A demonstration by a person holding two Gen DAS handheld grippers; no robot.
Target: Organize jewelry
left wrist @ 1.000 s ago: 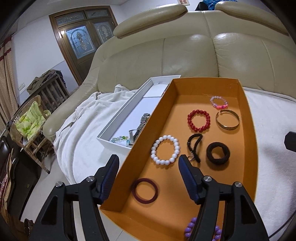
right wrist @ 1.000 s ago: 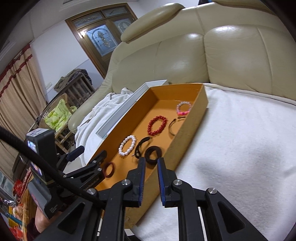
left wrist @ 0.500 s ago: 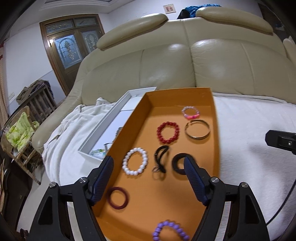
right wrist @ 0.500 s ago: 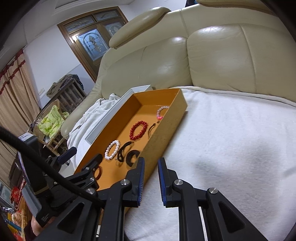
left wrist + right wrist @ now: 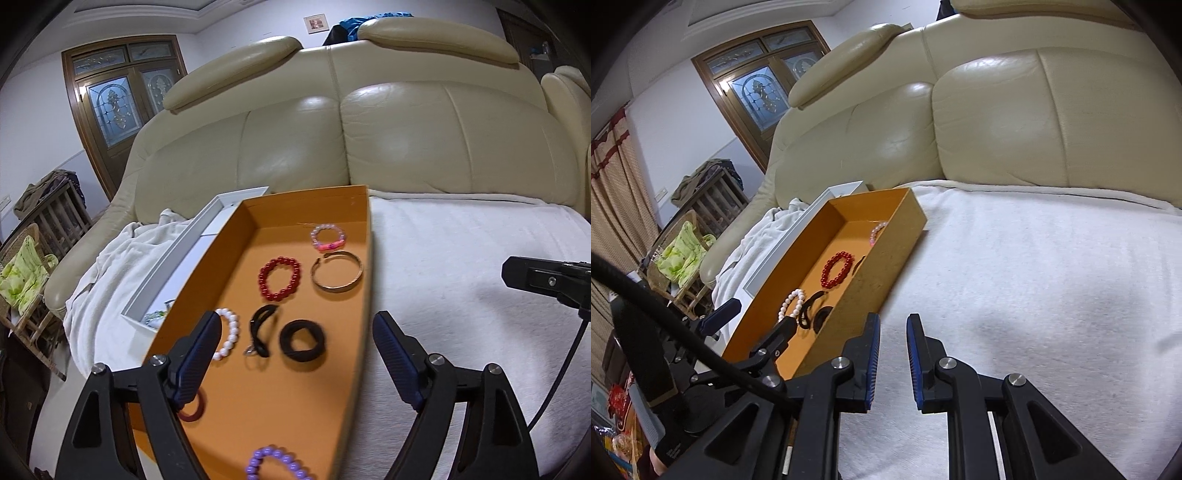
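The black fabric hair band [image 5: 302,340] lies between my left tongs' [image 5: 295,350] wide-spread fingers, just ahead of them on the floor of the orange cardboard tray [image 5: 364,266], beside the black clip-on strap [image 5: 261,328] and white pearl bracelet [image 5: 228,334]. To grip cleanly I should drop straight down, straddling only the band. My right tongs [image 5: 891,358] hover narrowly parted and empty over the white blanket [image 5: 1034,277], outside the tray's wall.

A cream leather sofa [image 5: 388,122] is carrying a white fleece blanket [image 5: 461,258]; an orange cardboard tray [image 5: 364,280] and a white box [image 5: 177,251] are lying on it, left.
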